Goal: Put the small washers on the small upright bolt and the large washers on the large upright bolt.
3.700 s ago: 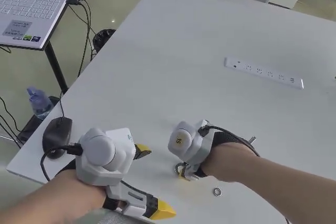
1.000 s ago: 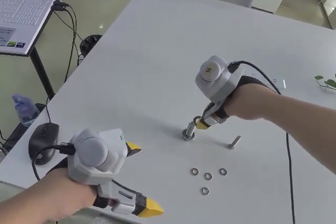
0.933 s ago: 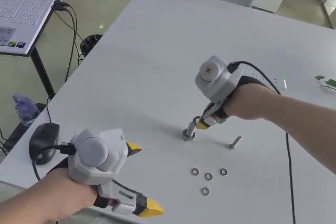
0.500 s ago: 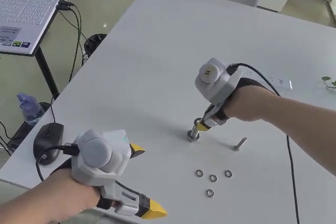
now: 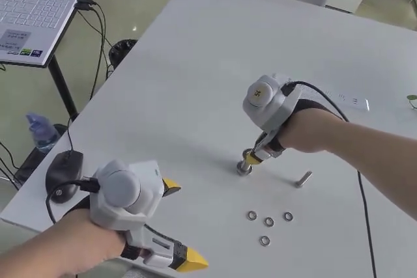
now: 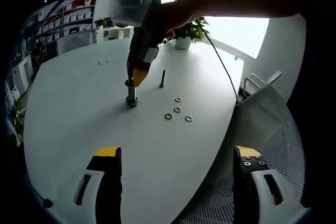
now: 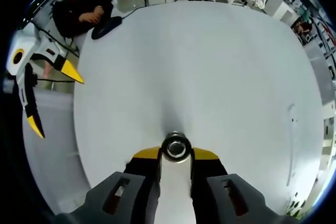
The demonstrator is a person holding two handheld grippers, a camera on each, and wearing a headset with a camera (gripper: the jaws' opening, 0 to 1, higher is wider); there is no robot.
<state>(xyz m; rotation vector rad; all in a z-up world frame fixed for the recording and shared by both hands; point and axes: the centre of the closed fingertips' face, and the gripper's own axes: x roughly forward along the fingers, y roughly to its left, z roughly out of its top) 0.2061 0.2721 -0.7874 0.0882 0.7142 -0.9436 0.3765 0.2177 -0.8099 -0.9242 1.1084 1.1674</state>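
**Large bolt held upright, washers not yet started**

The large bolt (image 5: 244,167) stands on its head near the middle of the white surface (image 5: 195,63). Its shank points up into the right gripper (image 5: 254,158), whose jaws are clamped on the upper end. The right gripper view looks straight down on the bolt's round tip between the two yellow jaw ends. A little to the right of it, the small bolt (image 5: 303,179) lies on its side, not upright. Four washers (image 5: 268,222) lie flat in a loose cluster nearer the person, apart from both bolts, and none is threaded on. The left gripper (image 5: 182,226) hovers over the near edge of the surface, jaws wide apart with nothing between them.

This looks like the set-up step: the large bolt is being steadied on end. The next move probably calls for a gentle release so the bolt does not tip. After that the small bolt needs standing up, or a first washer needs picking up. The washers are thin and lie flat, so catching one by its rim will likely take care.

The washers are too small to sort by size, and all four look much alike. I cannot tell whether a ring already sits at the large bolt's base. From the right gripper view, the bolt's foot is hidden under its own tip.
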